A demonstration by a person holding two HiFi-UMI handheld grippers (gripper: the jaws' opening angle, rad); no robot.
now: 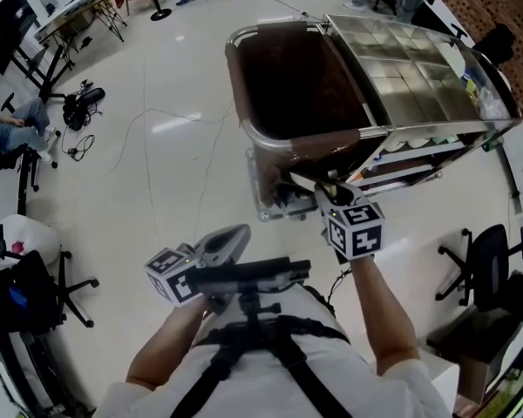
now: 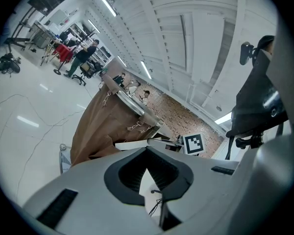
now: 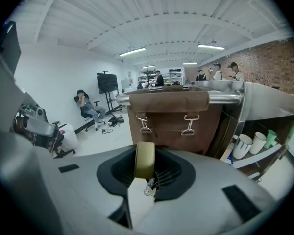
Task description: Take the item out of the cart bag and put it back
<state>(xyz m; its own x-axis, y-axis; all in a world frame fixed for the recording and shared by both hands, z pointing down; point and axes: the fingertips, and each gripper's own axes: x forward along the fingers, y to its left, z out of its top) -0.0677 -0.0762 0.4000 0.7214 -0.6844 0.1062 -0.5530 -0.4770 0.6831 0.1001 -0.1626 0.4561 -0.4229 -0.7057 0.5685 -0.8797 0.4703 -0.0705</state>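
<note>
The brown cart bag (image 1: 288, 85) hangs open on the near end of a steel cart (image 1: 410, 68). My right gripper (image 1: 329, 192) is just outside the bag's near wall, below its rim. It is shut on a flat olive roll (image 3: 145, 159), seen edge-on between the pads. In the right gripper view the bag's (image 3: 169, 116) front with two metal clasps is straight ahead. My left gripper (image 1: 237, 236) is low, close to the person's body, shut with nothing in it. In the left gripper view (image 2: 147, 153) the bag (image 2: 103, 126) hangs to the left.
White cups (image 3: 245, 146) stand on the cart's lower shelf. An office chair (image 1: 479, 264) is to the right, another black chair (image 1: 35, 303) to the left. Cables (image 1: 170, 116) trail over the white floor. Several people sit or stand far off.
</note>
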